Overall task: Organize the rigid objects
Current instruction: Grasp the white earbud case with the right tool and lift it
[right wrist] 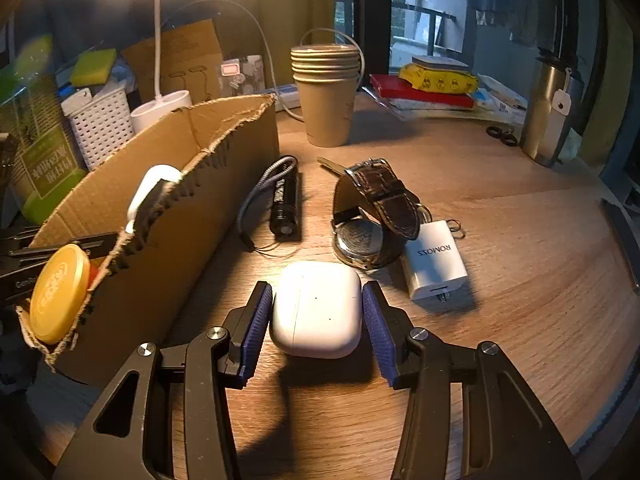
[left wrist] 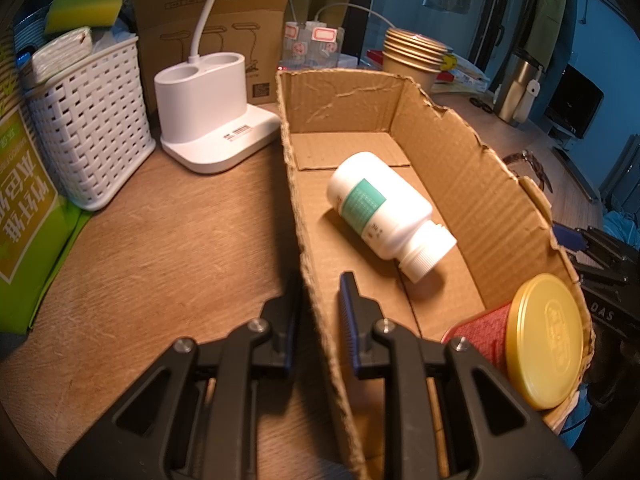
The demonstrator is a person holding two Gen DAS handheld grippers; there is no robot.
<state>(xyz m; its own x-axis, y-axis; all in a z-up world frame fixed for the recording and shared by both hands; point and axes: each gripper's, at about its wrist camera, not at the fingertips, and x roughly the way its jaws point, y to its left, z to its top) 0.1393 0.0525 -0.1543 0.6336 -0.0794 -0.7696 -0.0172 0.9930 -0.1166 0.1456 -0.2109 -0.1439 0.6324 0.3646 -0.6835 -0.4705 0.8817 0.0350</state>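
Your left gripper (left wrist: 320,312) was clamped on the torn brown cardboard box (left wrist: 472,184) wall; your right gripper (right wrist: 318,312), jaws apart, straddled the glossy white rounded earbud case (right wrist: 316,308) on the worktop (right wrist: 500,240), not yet gripping. Next: squeeze, lift into box.

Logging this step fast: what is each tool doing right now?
Left tool: shut on the cardboard box wall.
Right tool: open, straddling the white earbud case, not yet gripping.

White bottle (left wrist: 384,208) lies on its side in the cardboard box (left wrist: 480,184); gold-lidded tin (left wrist: 540,340) leans at its near end; white earbud case (right wrist: 316,308), flashlight (right wrist: 285,204), watch (right wrist: 372,216), charger (right wrist: 434,264) lie on the table beside it.
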